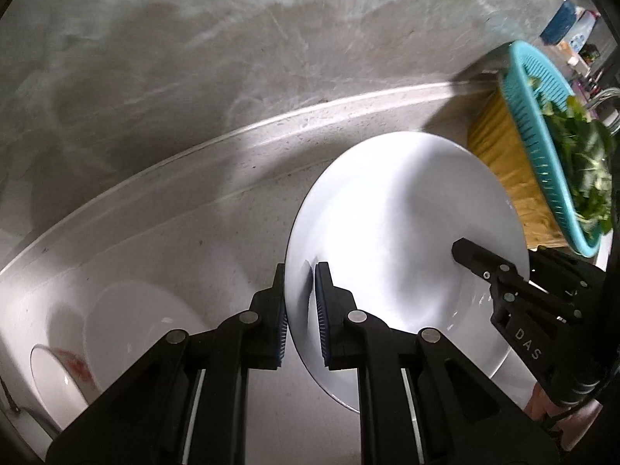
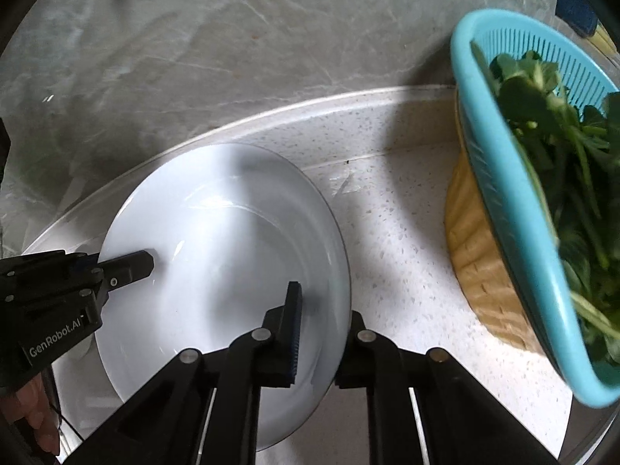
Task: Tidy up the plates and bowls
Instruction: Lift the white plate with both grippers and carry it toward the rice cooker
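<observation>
Both the left gripper (image 1: 300,298) and right gripper (image 2: 323,325) are clamped on the white plate (image 1: 407,240), while other dishes (image 1: 128,333) wait at the left.

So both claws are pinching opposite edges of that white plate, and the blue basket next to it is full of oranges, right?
Not oranges. The right wrist view shows the blue basket holds green leafy vegetables. The rest stands: the left gripper and the right gripper each clamp an edge of the white plate.
</observation>
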Action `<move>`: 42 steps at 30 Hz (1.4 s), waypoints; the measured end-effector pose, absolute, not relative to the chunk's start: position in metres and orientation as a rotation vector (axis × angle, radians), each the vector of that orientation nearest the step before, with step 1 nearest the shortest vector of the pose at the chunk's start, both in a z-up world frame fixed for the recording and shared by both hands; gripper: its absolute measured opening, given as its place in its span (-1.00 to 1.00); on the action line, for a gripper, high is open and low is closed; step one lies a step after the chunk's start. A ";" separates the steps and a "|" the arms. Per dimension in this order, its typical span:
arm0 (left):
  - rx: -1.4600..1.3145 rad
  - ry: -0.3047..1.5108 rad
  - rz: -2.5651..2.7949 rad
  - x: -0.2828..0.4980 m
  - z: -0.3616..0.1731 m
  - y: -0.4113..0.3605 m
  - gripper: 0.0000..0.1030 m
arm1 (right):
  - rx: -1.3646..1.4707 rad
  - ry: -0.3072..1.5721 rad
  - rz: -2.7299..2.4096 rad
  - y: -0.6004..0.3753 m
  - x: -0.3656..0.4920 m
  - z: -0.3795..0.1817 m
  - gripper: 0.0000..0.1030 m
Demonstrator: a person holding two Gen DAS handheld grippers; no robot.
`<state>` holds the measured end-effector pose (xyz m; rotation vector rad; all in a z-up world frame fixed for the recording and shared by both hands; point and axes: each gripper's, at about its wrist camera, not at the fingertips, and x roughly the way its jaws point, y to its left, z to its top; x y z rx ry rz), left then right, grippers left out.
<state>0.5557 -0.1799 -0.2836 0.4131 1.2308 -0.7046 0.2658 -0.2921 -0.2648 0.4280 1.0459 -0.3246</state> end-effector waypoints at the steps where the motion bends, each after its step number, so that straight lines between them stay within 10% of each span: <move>1: 0.411 1.225 -0.702 0.553 -0.279 -0.177 -0.79 | 0.420 1.042 -0.318 -0.289 0.263 -0.262 -0.74; 24: 0.112 1.150 -0.431 0.448 -0.220 0.068 -0.79 | 0.210 1.036 0.047 -0.113 0.237 -0.215 -0.74; 42: -0.197 1.246 -0.106 0.338 -0.313 0.270 -0.79 | -0.036 1.144 0.336 0.061 0.241 -0.284 -0.76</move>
